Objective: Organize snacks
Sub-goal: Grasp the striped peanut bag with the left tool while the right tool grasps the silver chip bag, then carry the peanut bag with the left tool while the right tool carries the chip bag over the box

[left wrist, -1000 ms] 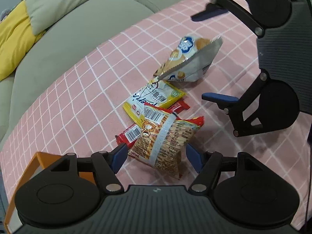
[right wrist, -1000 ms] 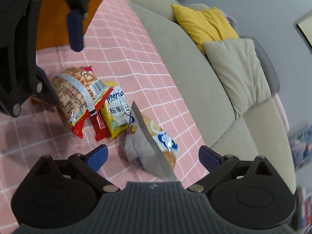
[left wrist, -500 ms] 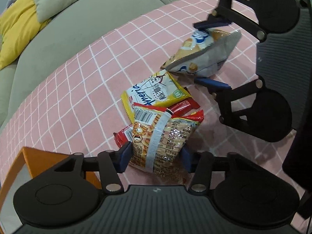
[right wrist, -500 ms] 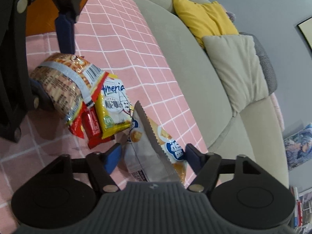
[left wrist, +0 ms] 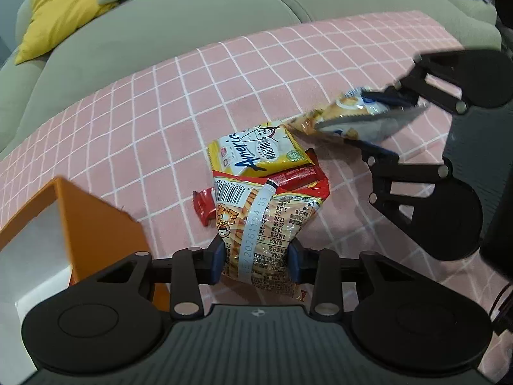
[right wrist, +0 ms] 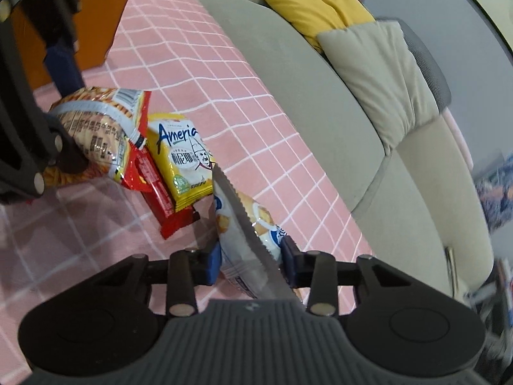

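Both claws have just been closing, and each now has a packet between its blue pads. The left claw [left wrist: 256,261] pinches the bottom of the orange-and-red snack bag [left wrist: 269,221], which lies over a red bar [left wrist: 288,178] and touches the yellow packet [left wrist: 259,154] on the pink checked desk [left wrist: 160,122]. The right claw [right wrist: 251,264] squeezes the silver biscuit bag [right wrist: 247,224] just beside that pile. An orange box [left wrist: 80,221] sits close to the left claw, and a grey sofa [right wrist: 320,73] with a yellow cushion [right wrist: 317,3] runs along the desk's far edge
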Demonstrator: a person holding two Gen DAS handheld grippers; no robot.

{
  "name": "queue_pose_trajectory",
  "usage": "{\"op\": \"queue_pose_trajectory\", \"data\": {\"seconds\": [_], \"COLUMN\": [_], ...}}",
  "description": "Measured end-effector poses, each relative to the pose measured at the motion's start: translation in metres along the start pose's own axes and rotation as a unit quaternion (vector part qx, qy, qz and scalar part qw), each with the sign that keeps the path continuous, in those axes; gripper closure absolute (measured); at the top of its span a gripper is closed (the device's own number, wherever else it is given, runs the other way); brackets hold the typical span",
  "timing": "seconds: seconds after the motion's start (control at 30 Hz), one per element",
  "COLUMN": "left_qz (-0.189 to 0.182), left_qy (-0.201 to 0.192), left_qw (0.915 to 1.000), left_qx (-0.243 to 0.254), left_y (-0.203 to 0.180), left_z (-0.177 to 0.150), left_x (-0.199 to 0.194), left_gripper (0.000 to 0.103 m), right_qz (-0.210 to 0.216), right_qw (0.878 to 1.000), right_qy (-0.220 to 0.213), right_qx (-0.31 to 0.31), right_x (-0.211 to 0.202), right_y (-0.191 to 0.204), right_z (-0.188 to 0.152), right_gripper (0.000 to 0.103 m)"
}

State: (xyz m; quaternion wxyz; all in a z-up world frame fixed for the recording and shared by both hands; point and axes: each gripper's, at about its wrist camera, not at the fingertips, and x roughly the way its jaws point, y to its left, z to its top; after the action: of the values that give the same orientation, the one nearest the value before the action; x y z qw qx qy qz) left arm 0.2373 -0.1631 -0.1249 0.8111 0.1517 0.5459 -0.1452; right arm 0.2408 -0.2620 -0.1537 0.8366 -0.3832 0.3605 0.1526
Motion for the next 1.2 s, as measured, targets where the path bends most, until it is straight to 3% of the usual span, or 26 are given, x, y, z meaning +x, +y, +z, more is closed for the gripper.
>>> {"op": "queue_pose_trajectory", "data": {"seconds": [0.5, 0.7, 1.2], "left_qz": [-0.023, -0.030, -0.043], "left_qy": [-0.061, -0.078, -0.171], "left_qw": [0.9944, 0.9914, 0.9661], "left_qx": [-0.083, -0.100, -0.189], "left_y": [0.010, 0.009, 0.061], "left_z": [-0.043, -0.066, -0.117], "left_x": [-0.074, -0.101, -0.185], "left_gripper": [0.060, 0.060, 0.060], "right_qz": [0.037, 0.064, 0.066], "right_qw": [0.989, 0.987, 0.977], "right_qy": [0.011, 0.008, -0.062], "right_qx": [0.142, 0.145, 0.193], "right_x": [-0.084, -0.119, -0.206], "right_y": [0.021, 0.044, 0.064], "right_z": [-0.025, -0.025, 0.013], "right_gripper": [0.069, 0.069, 0.069]}}
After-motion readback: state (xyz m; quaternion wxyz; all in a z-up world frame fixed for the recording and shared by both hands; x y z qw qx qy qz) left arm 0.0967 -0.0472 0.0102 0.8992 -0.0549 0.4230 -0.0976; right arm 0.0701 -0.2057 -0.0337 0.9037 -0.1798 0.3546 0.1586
